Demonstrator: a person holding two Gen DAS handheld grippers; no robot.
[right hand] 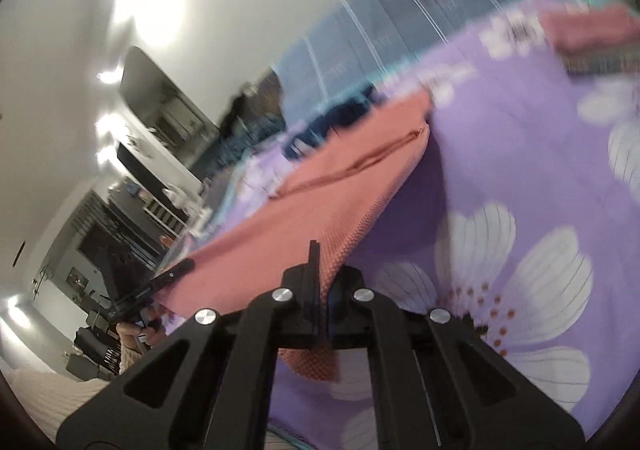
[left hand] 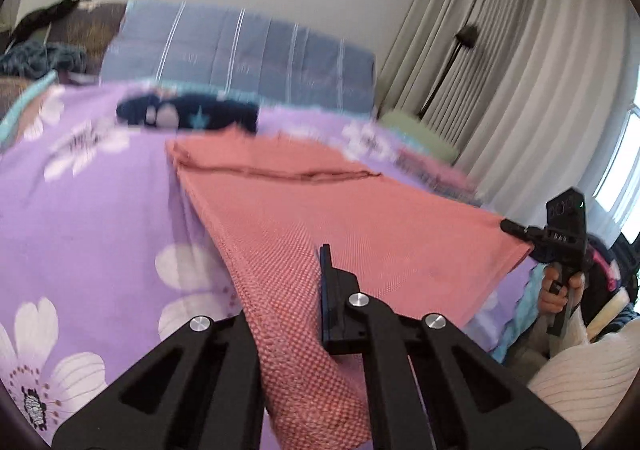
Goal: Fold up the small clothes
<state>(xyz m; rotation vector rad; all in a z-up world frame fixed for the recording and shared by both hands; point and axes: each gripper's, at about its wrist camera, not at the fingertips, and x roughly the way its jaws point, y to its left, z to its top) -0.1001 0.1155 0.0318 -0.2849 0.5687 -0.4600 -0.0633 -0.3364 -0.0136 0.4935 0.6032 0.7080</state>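
Grippers (left (left hand: pixel 325 270), right (right hand: pixel 314 270)) pinch pink cloth (left hand: pixel 320 202) corners, raised.

One salmon cloth (left hand: pixel 304 202), two grippers (left hand: pixel 326 270) (right hand: pixel 314 270), one dark garment (left hand: pixel 188 114).

In the left wrist view, motion blur smears the far end of the bed: the dark navy garment with pale star shapes (left hand: pixel 188 115) cannot be told as shirt or trousers, and the blue striped quilt (left hand: pixel 240 54) has soft edges. The salmon-pink knitted cloth (left hand: pixel 304 210) runs out of the bottom edge, and it hides 1 finger of the left hand-held gripper (left hand: pixel 320 290). The pink folded pile (left hand: pixel 436 170) is too blurred to count. In the right wrist view, the shelves by the white wall (right hand: pixel 160 154) are too small to read.
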